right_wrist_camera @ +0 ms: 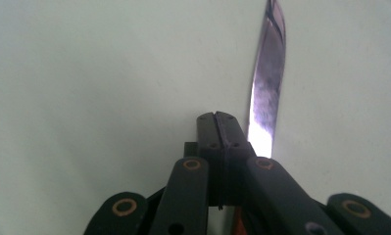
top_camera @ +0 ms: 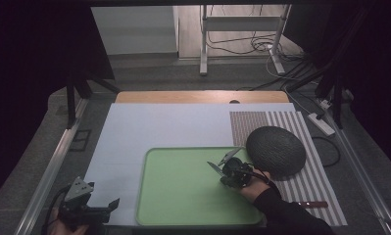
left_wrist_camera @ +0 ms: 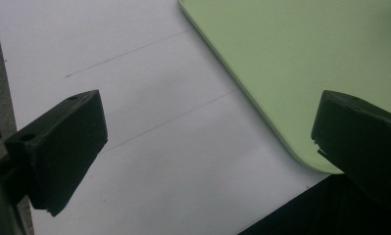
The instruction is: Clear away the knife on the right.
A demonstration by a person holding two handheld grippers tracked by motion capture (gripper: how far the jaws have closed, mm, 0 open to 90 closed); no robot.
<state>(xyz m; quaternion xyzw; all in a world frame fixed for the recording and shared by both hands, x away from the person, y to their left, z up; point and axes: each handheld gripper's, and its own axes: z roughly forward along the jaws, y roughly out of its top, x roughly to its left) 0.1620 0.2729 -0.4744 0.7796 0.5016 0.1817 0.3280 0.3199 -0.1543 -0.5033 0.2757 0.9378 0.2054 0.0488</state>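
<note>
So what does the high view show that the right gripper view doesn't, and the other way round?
High view: a dark round object on a striped mat, and the left gripper at the near left. Right gripper view: the right gripper up close, jaws shut flat together. Both: that gripper, the knife blade beside it, and the green tray beneath.

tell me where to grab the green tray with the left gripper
Probably the left rim of the green tray, close to its near corner. The tray lies flat and its face is too wide to span, so the thin raised rim is the only part that fits. Bring the open left gripper in low from the left, where it already sits.
</note>
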